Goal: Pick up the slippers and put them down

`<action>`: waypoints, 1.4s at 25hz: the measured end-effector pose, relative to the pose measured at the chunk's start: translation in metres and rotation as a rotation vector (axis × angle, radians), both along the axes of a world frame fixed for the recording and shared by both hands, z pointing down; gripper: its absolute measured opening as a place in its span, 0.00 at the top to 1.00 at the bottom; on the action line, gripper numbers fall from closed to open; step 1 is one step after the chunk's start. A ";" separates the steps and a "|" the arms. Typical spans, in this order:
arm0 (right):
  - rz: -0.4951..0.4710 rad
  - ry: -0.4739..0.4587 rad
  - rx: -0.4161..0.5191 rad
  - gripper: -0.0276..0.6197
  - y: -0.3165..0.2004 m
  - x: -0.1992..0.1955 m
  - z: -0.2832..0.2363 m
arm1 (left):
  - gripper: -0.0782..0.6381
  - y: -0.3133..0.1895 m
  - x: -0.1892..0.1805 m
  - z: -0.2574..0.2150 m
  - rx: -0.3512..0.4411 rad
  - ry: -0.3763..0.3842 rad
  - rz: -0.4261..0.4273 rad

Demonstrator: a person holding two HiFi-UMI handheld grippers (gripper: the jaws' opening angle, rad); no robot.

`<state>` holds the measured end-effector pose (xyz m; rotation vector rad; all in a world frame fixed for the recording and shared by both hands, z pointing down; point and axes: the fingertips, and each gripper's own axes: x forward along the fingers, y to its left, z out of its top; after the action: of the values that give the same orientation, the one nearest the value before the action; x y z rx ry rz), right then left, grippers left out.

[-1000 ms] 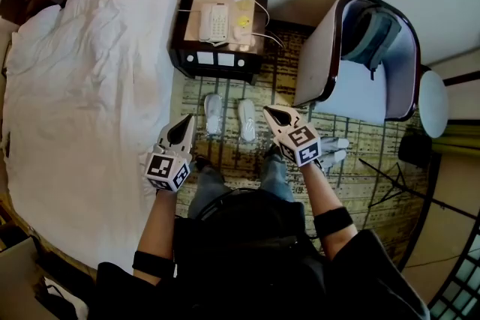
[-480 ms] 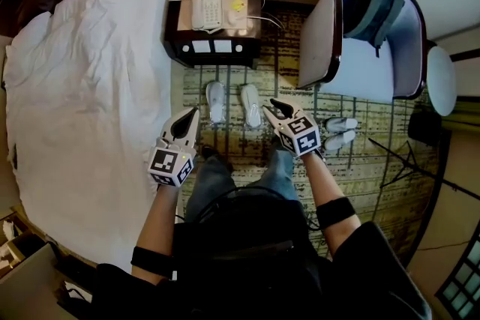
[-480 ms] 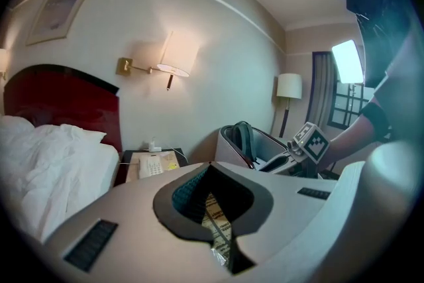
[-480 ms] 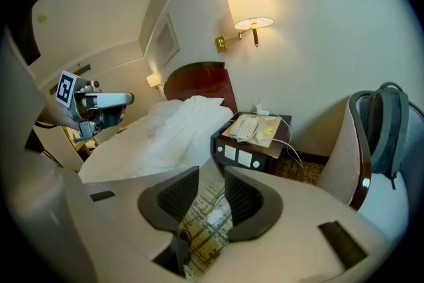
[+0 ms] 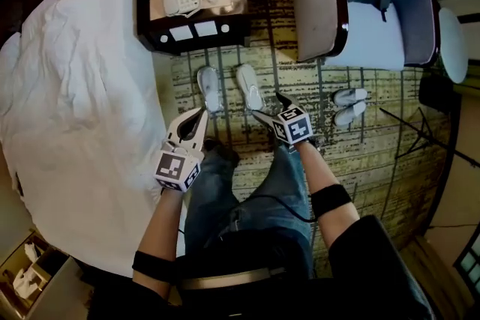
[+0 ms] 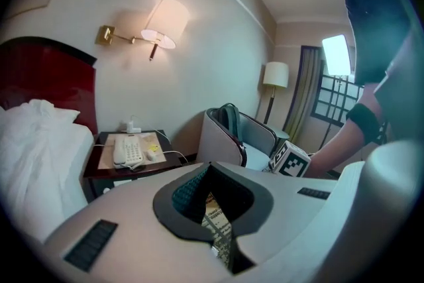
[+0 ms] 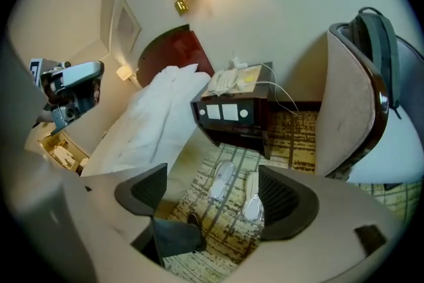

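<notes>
Head view, hotel-room floor: the white slippers (image 5: 249, 86) lie side by side on the patterned carpet (image 5: 367, 161), just in front of the dark nightstand (image 5: 191, 30) and between the bed (image 5: 75, 109) and the armchair (image 5: 360, 19) (a second pair (image 5: 349, 106) rests beside the armchair). The right gripper (image 5: 267, 106) hangs close to the right-hand slipper; its jaws have just been opening and stand wide, clasping nothing, with both slippers visible on the carpet beyond the gap. The left gripper (image 5: 201, 113), jaws pressed together and empty, hangs near the other slipper.
</notes>
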<state>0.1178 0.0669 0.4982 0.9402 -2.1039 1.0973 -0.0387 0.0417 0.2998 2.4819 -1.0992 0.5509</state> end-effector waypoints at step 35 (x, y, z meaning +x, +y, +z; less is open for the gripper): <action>0.076 -0.141 -0.319 0.25 0.053 -0.008 0.603 | 0.89 -0.016 0.097 0.561 -0.150 0.015 0.130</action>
<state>0.1098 0.1196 1.1015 0.8125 -1.9340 1.5236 0.0586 0.0260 0.8612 2.4335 -0.8612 0.6269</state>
